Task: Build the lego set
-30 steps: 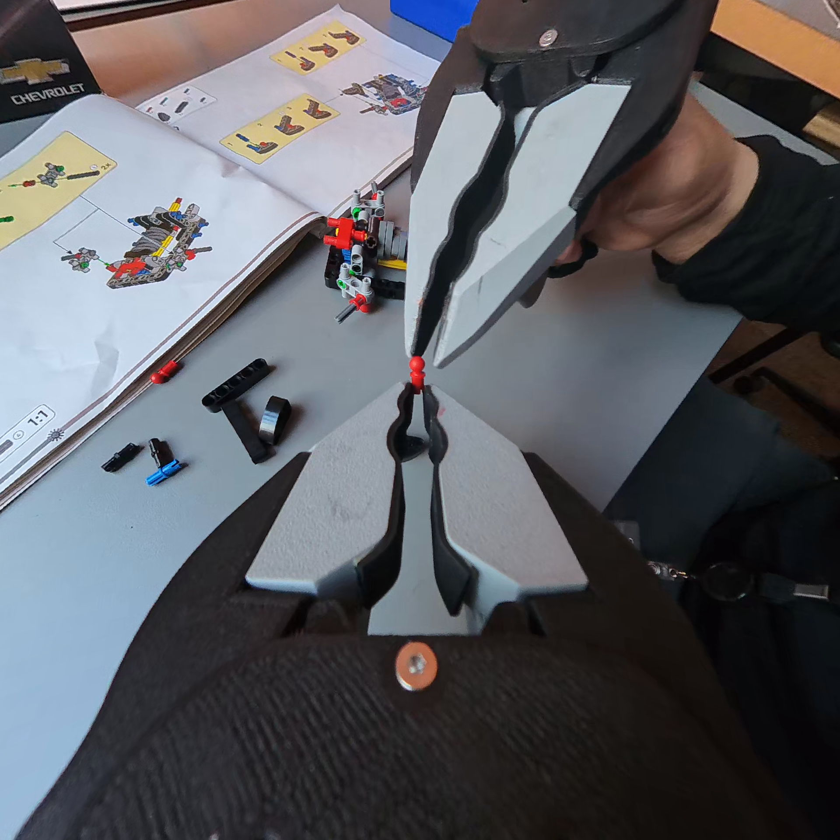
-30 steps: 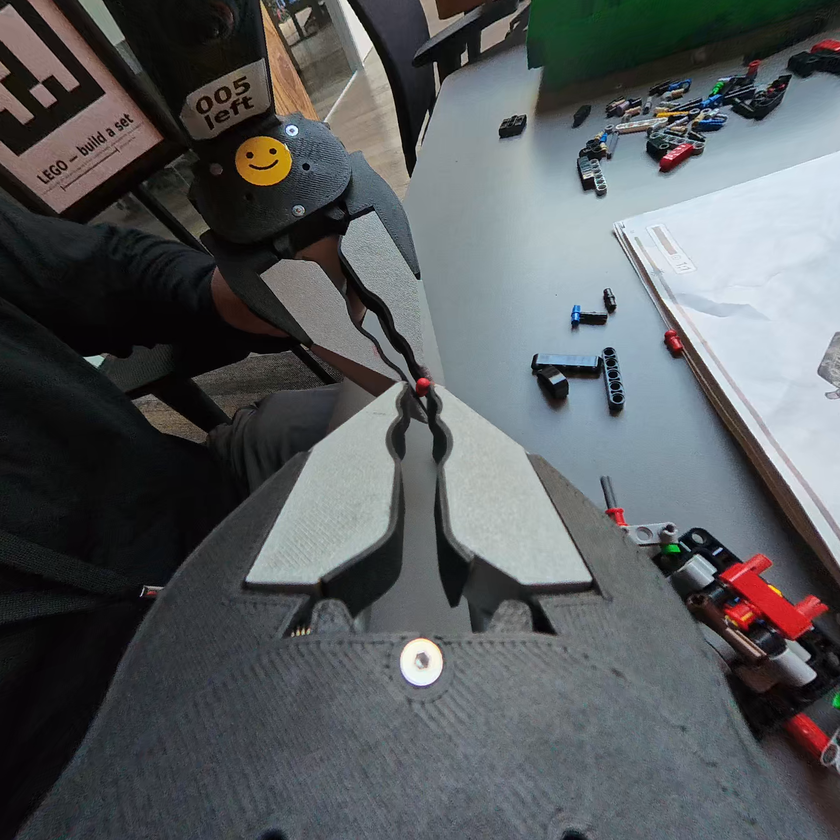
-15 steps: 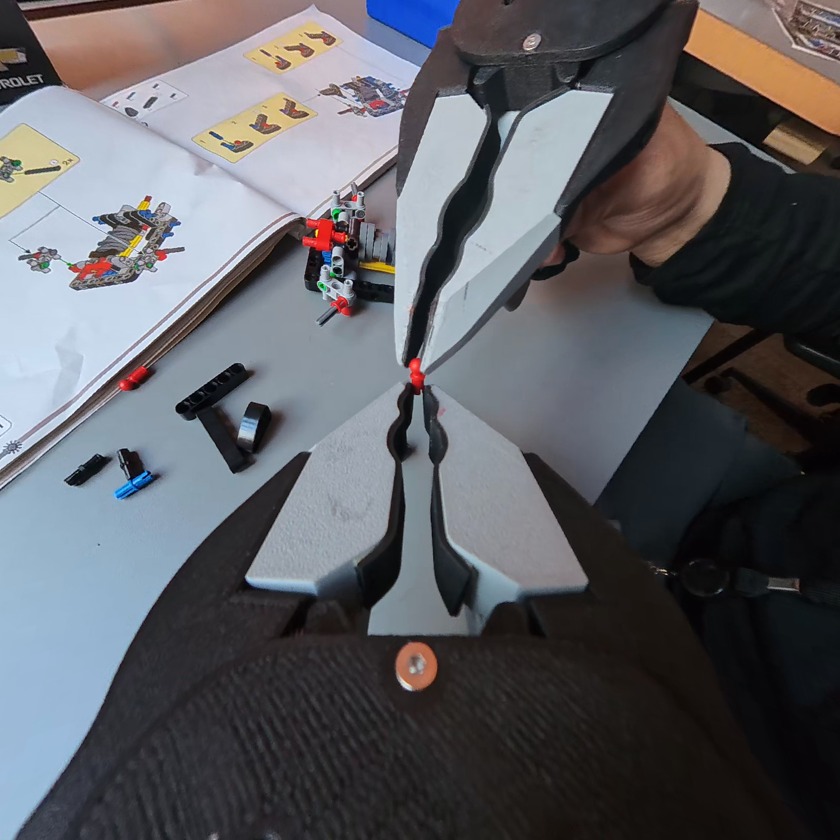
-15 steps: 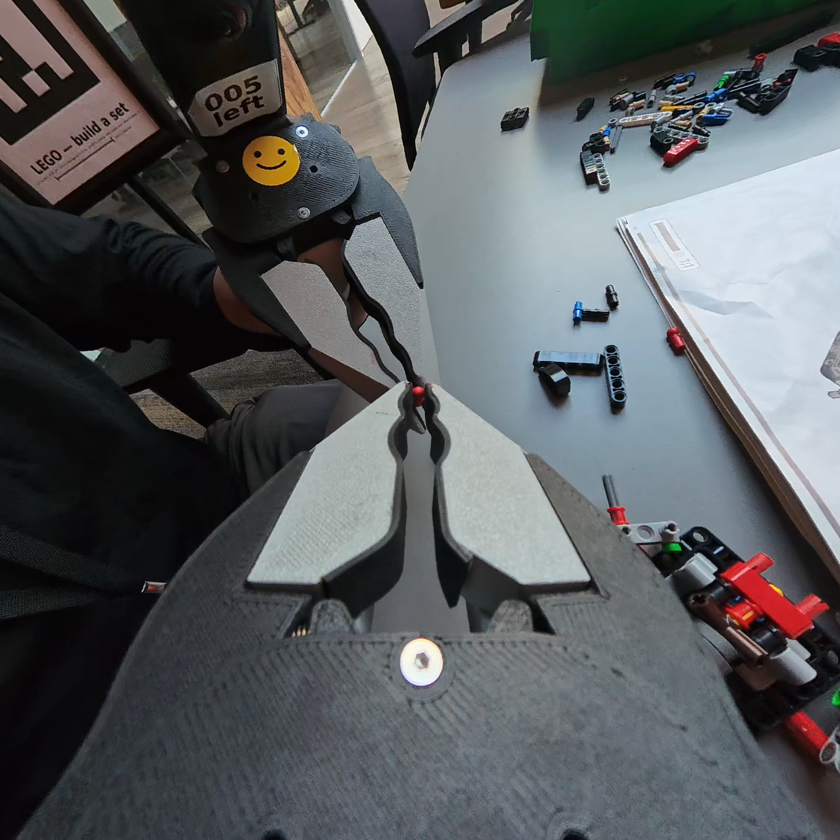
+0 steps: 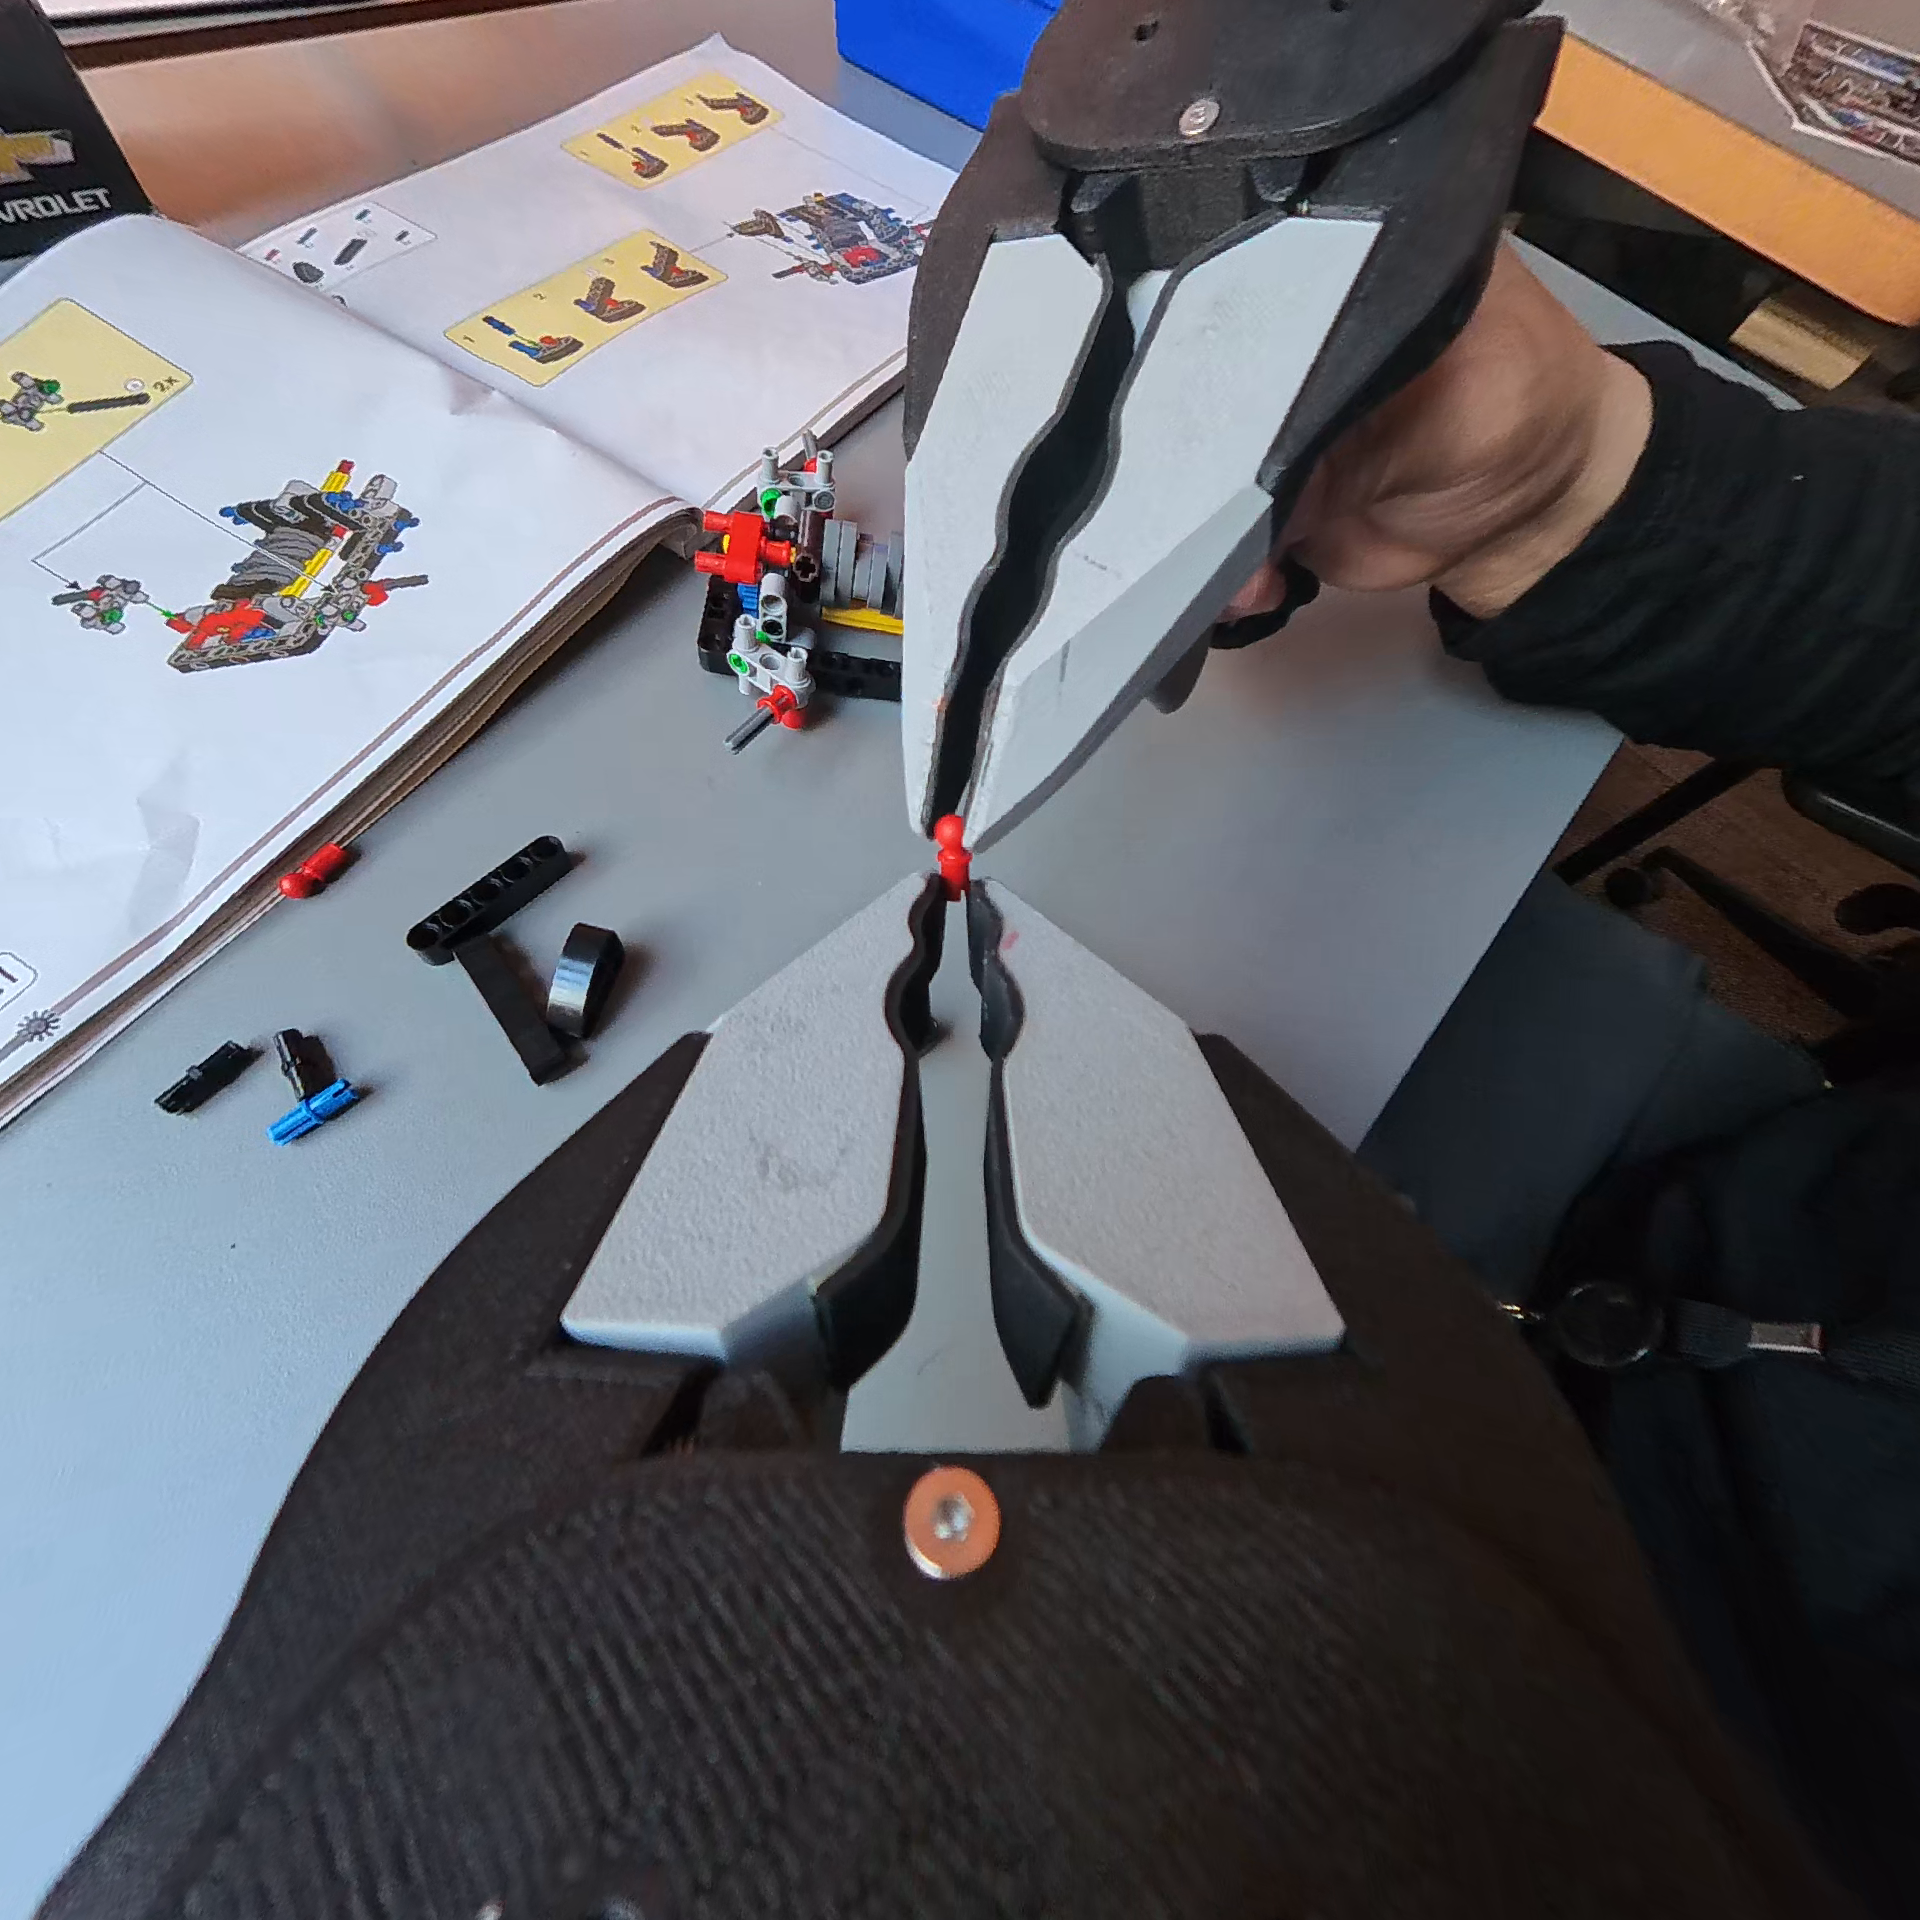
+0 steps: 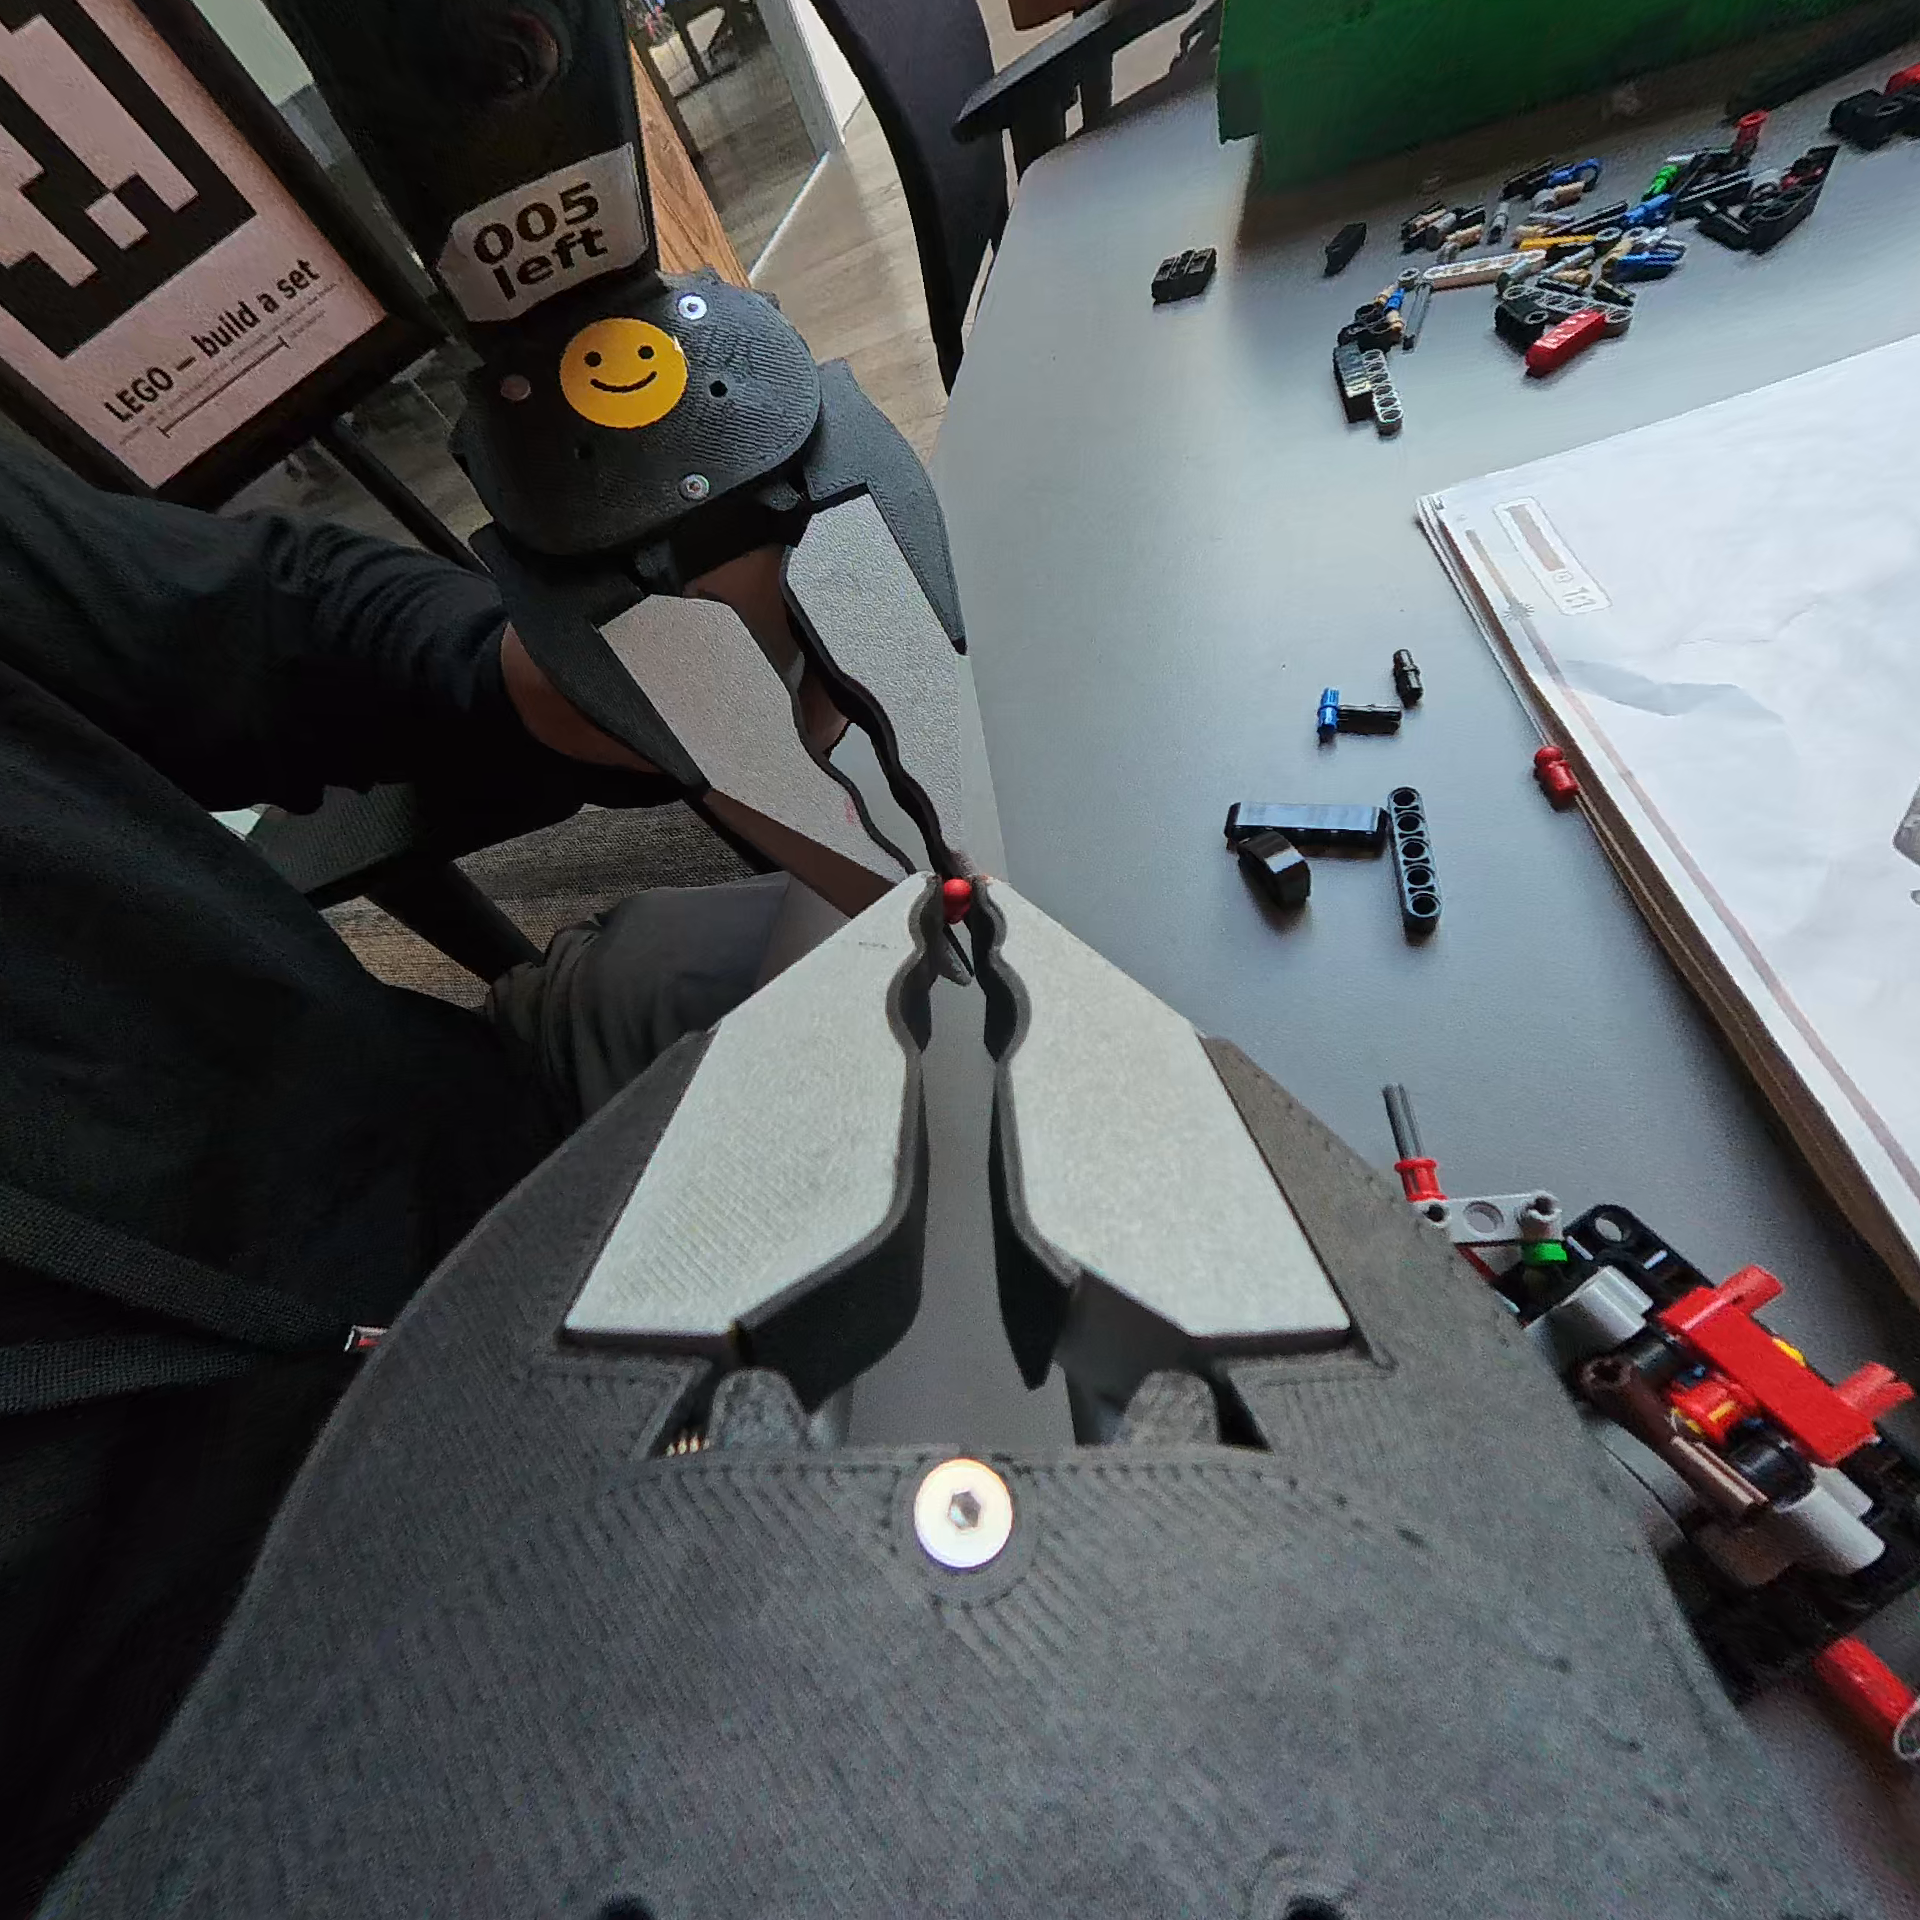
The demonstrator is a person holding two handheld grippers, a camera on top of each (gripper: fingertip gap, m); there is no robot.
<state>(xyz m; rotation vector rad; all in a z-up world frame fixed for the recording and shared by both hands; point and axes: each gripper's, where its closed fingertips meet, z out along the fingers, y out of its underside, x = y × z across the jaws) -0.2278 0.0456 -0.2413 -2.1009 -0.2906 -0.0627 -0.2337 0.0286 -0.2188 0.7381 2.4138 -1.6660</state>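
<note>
A small red pin with a ball head is held between both grippers above the table's near edge. My left gripper is shut on its lower end. My right gripper comes in from above, tip to tip, and its nearly closed jaws pinch the ball head. In the right wrist view the ball of the red pin sits between the tips of my right gripper, and the left gripper reaches in from above. The part-built model stands on the grey table next to the open instruction booklet.
Loose black beams, a black curved piece, a second red pin and blue and black pins lie left of the grippers. A pile of parts lies far back by a green box. The table edge and a person's legs are to the right. Both grippers' tips are close together, under 4 cm apart.
My right gripper has closed the small gap down onto the pin's ball head. Both grippers have drifted slightly together; the pin stays in the left gripper.
</note>
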